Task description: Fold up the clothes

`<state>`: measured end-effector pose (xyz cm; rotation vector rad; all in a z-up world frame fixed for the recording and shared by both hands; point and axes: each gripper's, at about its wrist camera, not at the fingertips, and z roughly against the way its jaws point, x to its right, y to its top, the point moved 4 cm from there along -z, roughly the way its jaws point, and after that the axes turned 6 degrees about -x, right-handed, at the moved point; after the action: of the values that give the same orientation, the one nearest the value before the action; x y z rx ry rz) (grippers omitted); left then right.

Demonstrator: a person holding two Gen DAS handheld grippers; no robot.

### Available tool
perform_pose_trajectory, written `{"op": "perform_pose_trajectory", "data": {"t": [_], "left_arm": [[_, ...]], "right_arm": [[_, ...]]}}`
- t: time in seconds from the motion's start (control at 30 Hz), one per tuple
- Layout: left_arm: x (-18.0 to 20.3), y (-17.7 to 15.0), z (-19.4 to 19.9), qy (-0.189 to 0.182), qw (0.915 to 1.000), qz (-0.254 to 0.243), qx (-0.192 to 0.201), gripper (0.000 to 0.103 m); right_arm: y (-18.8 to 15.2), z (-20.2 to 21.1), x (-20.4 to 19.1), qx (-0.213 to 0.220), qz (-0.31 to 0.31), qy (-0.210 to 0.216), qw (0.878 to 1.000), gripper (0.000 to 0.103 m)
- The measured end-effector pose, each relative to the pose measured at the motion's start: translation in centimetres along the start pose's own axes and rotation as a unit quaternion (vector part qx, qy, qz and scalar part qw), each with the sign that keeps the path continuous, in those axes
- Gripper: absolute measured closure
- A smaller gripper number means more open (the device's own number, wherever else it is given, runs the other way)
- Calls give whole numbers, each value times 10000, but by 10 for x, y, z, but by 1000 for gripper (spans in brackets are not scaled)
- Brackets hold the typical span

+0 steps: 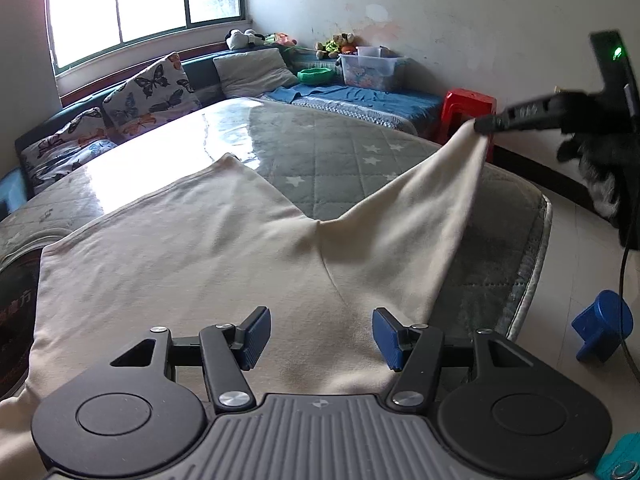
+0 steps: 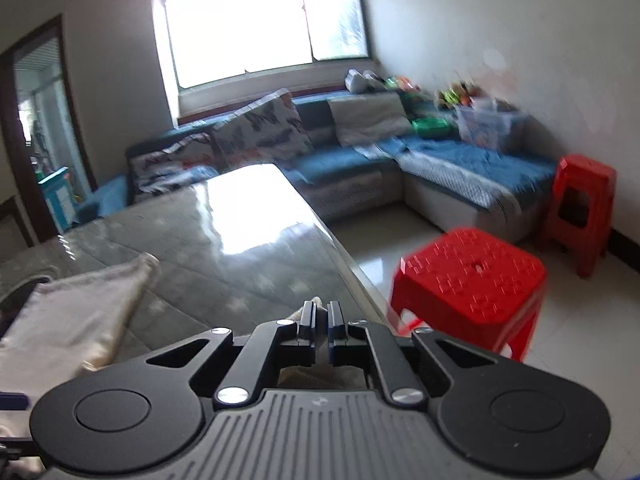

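A cream garment (image 1: 192, 264) lies spread on the grey quilted table (image 1: 344, 160). My left gripper (image 1: 321, 334) is open just above the garment's near edge, its blue pads (image 1: 256, 336) apart and holding nothing. My right gripper (image 1: 486, 125) is shut on a corner of the garment and lifts it up and out past the table's right side. In the right wrist view the right gripper (image 2: 321, 316) has its jaws closed on a bit of cream cloth (image 2: 318, 302); the rest of the garment (image 2: 72, 320) lies at the left.
A red stool (image 2: 468, 284) stands right beside the table's right edge, and a taller red stool (image 2: 582, 204) by the wall. A blue sofa (image 2: 440, 168) with cushions runs behind the table. A blue object (image 1: 602, 324) and a cable lie on the floor.
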<state>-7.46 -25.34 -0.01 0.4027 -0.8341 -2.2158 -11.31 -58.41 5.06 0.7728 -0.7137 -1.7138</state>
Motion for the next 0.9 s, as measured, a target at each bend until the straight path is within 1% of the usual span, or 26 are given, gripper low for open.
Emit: {"op": "perform_pose_trajectory", "data": {"t": [0.13, 0.23, 0.43, 0.47, 0.5, 0.67, 0.8, 0.83, 0.9], "left_arm": [[-10, -2, 7, 30, 9999, 113, 104, 43], [-23, -7, 15, 119, 9995, 250, 178, 43], [-59, -24, 34, 325, 9965, 690, 345, 43], [-65, -27, 37, 348, 9957, 774, 380, 43], [-71, -31, 40, 368, 9948, 850, 413, 43], [-92, -47, 55, 440, 9913, 1136, 508, 43], [-103, -63, 61, 492, 9889, 1310, 489, 42], [-105, -67, 62, 507, 9883, 1353, 480, 42], [-109, -74, 65, 546, 9872, 1425, 462, 42]], "right_arm": [[17, 25, -26, 201, 365, 298, 9987, 99], [28, 39, -48, 315, 654, 472, 9962, 99], [46, 62, -118, 417, 1363, 999, 9847, 99], [48, 64, -137, 423, 1544, 1130, 9806, 99], [49, 65, -146, 423, 1623, 1197, 9785, 99], [43, 65, -229, 282, 2367, 1793, 9545, 99], [24, 52, -285, -6, 2865, 2137, 9339, 99], [21, 47, -293, -73, 2925, 2184, 9310, 99], [7, 32, -319, -361, 3089, 2360, 9206, 99]]}}
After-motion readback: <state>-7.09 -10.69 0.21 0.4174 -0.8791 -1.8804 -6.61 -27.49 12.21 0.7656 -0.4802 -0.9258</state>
